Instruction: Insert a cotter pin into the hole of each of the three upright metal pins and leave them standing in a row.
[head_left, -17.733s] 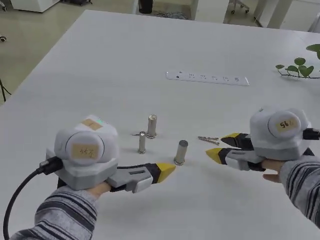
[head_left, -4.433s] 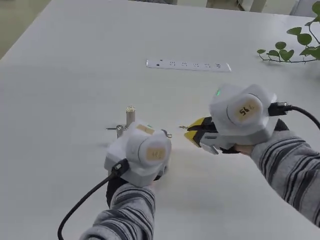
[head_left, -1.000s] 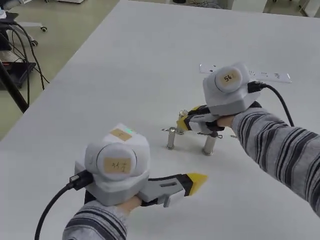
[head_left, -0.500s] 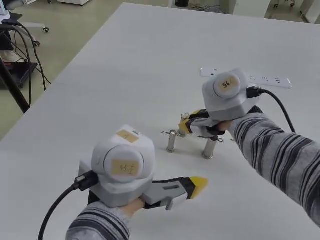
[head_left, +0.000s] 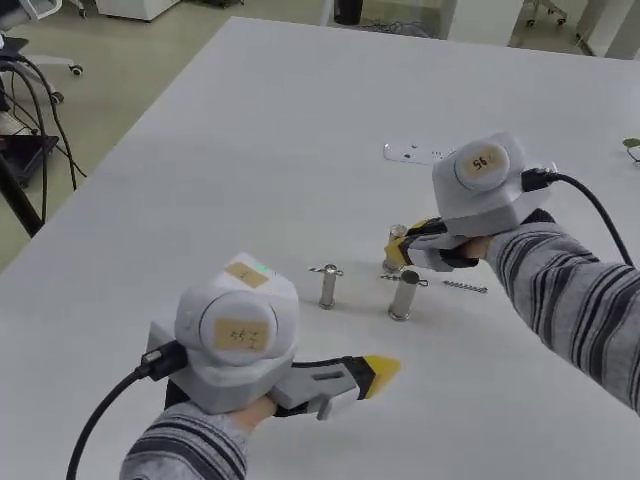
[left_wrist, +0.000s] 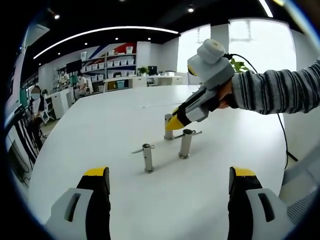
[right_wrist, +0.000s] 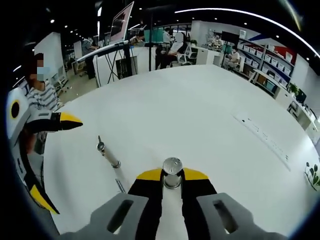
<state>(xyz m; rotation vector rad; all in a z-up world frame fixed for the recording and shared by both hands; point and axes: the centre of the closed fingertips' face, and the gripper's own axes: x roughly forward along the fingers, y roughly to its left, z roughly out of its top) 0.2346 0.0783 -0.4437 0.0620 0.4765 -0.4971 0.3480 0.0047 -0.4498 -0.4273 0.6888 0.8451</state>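
Observation:
Three upright metal pins stand on the white table (head_left: 250, 150). The left pin (head_left: 328, 286) (left_wrist: 147, 157) and the front pin (head_left: 403, 295) (left_wrist: 185, 143) each carry a cotter pin through the top. My right gripper (head_left: 400, 251) (right_wrist: 172, 177) is shut on the rear pin (head_left: 397, 238) (right_wrist: 172, 166), whose round top shows between the yellow fingers (right_wrist: 150, 175). One loose cotter pin (head_left: 465, 287) lies to the right of the pins. My left gripper (head_left: 380, 368) (left_wrist: 170, 180) hovers open in front of the pins, nothing between its jaws.
A white power strip (head_left: 420, 153) lies behind the pins. A black cable (head_left: 590, 205) trails from the right gripper and another from the left. The table's left edge runs diagonally, with floor and chairs beyond it.
Since the earliest frame the front pin has gained a cotter pin. Over the last second the head view has shifted; my right gripper stays at the rear pin and the left barely moves.

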